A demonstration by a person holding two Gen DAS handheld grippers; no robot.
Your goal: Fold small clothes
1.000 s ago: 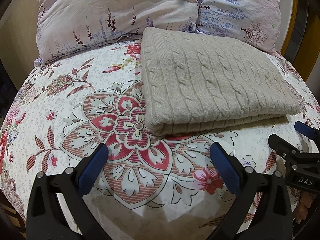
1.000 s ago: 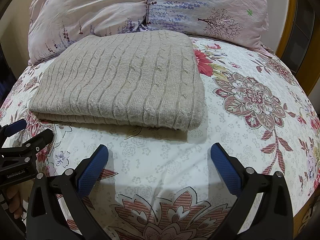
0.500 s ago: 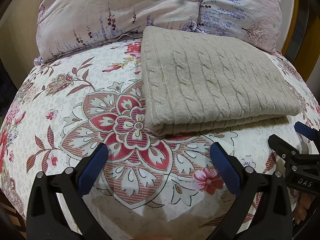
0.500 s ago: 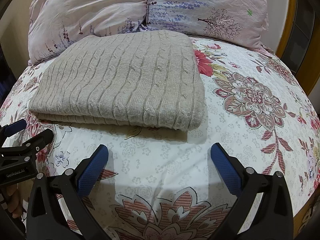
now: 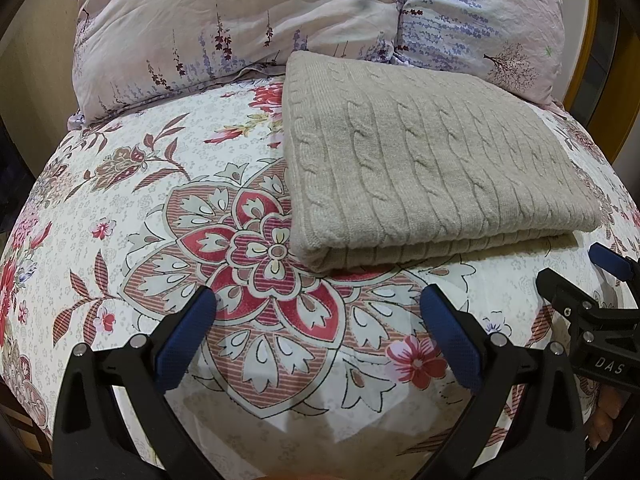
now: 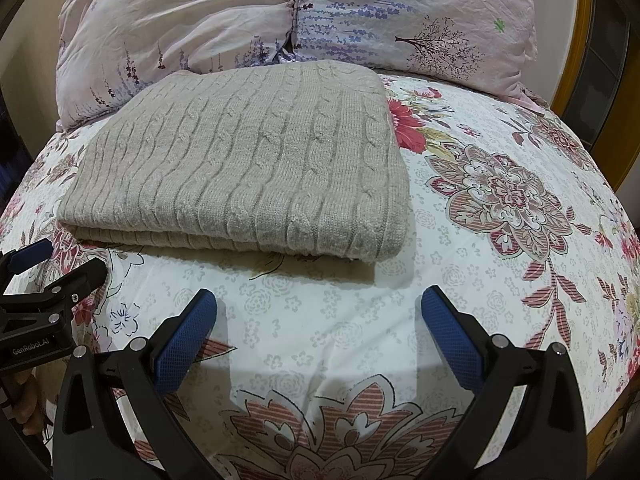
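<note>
A beige cable-knit sweater lies folded into a neat rectangle on the floral bedsheet; it also shows in the right wrist view. My left gripper is open and empty, hovering over the sheet just short of the sweater's near left corner. My right gripper is open and empty, just short of the sweater's near right corner. Each gripper shows at the edge of the other's view: the right one and the left one.
Two pink floral pillows lie behind the sweater at the head of the bed. A yellow-framed door or panel stands at the far right. The bed edge drops away at the left and right.
</note>
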